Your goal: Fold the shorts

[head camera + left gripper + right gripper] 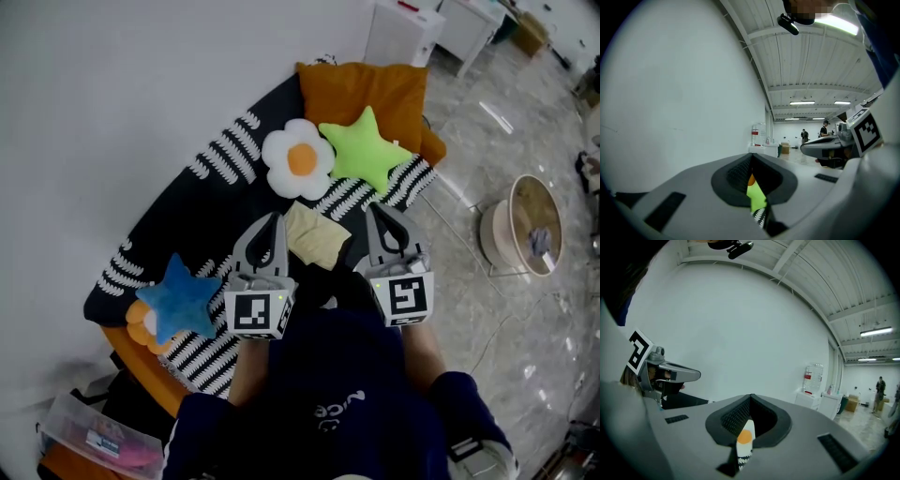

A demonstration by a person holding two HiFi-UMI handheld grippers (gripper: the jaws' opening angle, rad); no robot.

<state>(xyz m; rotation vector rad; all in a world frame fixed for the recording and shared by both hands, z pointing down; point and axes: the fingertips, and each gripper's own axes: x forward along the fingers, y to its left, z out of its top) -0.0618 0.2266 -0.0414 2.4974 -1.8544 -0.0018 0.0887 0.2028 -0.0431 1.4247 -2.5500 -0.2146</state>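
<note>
**Stock on view: shorts on the throw, both grippers clenched and empty**

1. Shorts (pixel 314 234): pale yellow, lying as a small flat bundle on the throw. In my head view they sit between the tips of the two grippers. I cannot tell whether either tip touches them.
2. Left gripper (pixel 276 219): clenched. In its own view the jaws meet with nothing between them. Through the slit below I see only a strip of green pillow and a scrap of striped cloth. In the head view its tip is just beside the left edge of the shorts.
3. Right gripper (pixel 371 208): clenched and carrying nothing. Its own view shows the jaws together, with a sliver of the flower pillow visible through the gap below. In the head view its tip is near the right side of the shorts.
4. Throw (pixel 225 202): black with bands of white stripes, spread under all the soft items.
5. Orange cushion (pixel 361 94): at the far end of the throw.
6. Flower pillow (pixel 298 159): white petals and an orange centre, beyond the shorts and touching the green star pillow (pixel 364 150) on its right.
7. Blue star pillow (pixel 180 300): near the left gripper's marker cube, lying partly over an orange flower (pixel 142 323).
8. Round stand (pixel 525 225): on the pale floor (pixel 487 141), well apart from the throw, with something small and grey inside.
9. White cabinet (pixel 403 33): against the white wall (pixel 112 94).
10. Plastic box (pixel 94 436): clear, at the near left corner.
</note>
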